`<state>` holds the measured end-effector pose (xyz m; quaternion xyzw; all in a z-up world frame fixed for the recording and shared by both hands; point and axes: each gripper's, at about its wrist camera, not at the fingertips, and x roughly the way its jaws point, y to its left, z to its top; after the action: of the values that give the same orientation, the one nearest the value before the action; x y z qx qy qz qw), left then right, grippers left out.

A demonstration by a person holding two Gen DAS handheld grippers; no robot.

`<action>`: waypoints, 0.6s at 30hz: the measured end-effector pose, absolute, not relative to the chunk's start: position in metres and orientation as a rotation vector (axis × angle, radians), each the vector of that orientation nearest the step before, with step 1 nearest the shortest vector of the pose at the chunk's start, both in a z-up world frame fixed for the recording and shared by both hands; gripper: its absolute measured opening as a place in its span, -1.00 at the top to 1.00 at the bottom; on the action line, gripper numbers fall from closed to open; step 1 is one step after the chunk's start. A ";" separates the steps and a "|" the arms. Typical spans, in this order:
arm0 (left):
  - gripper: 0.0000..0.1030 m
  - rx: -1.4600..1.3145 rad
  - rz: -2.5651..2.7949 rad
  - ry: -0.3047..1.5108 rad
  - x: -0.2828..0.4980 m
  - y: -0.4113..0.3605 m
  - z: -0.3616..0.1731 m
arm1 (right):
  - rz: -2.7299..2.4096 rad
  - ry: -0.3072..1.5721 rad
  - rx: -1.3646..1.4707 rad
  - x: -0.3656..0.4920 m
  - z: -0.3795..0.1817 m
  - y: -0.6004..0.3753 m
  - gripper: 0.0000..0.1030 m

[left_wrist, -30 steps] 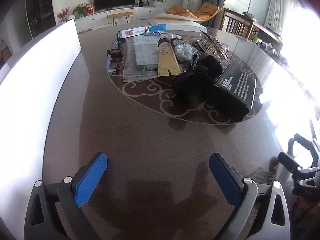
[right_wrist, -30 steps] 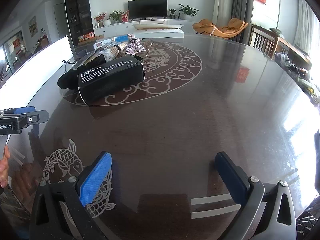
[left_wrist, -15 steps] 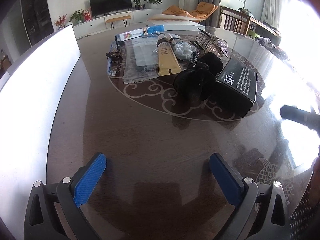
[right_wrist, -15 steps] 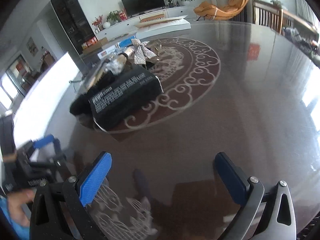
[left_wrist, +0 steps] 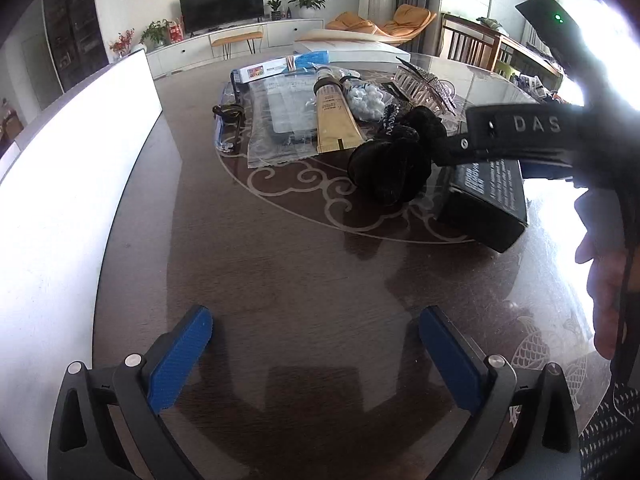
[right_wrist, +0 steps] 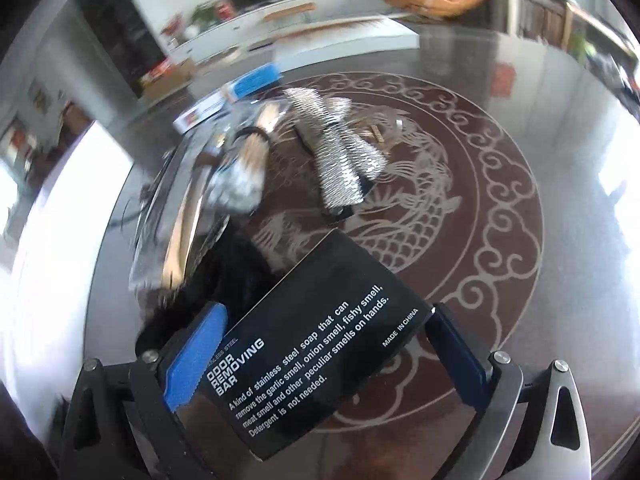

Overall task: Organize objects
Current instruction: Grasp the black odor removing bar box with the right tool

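A black box [right_wrist: 312, 344] printed "ODOR REMOVING BAR" lies on the dark round table [right_wrist: 520, 320], between the blue pads of my right gripper [right_wrist: 326, 356]. Its jaws are closing around the box and still stand wide; I see no firm press of the pads. In the left wrist view the same box [left_wrist: 492, 196] sits at the right, with the right tool's black arm [left_wrist: 520, 132] reaching over it. My left gripper [left_wrist: 316, 356] hangs open over bare table near the front edge, holding nothing.
Behind the box lie a black fuzzy item [left_wrist: 388, 168], a gold tube [left_wrist: 334, 120], a clear plastic bag [left_wrist: 280, 128], a silver hair clip [right_wrist: 340, 160] and a blue-and-white packet [left_wrist: 280, 66]. A white panel [left_wrist: 80, 160] borders the left. A hand [left_wrist: 604, 280] shows at right.
My right gripper dropped down and forward over the black box, which now sits between its jaws. Its tool entered the left wrist view. The left gripper stayed still.
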<state>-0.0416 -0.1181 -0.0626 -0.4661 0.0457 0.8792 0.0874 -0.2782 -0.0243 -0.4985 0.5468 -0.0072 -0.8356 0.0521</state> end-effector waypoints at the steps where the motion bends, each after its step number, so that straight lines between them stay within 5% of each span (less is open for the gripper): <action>1: -1.00 -1.388 2.619 0.136 -0.042 -0.118 -0.062 | -2.540 -0.004 1.668 -0.272 -0.508 -0.024 -0.88; 9: -1.00 -1.388 2.618 0.136 -0.041 -0.118 -0.063 | -2.468 0.133 1.700 -0.263 -0.514 -0.051 -0.85; 12: -1.00 -1.387 2.618 0.136 -0.041 -0.118 -0.063 | -2.510 0.158 1.665 -0.230 -0.525 -0.056 -0.16; 18: -1.00 -1.387 2.618 0.136 -0.041 -0.118 -0.063 | -2.608 0.153 1.603 -0.118 -0.534 -0.021 -0.15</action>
<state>-0.0412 -0.1182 -0.0627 -0.4658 0.0457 0.8793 0.0877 -0.1176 -0.0209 -0.5341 0.5226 0.0499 -0.8502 0.0382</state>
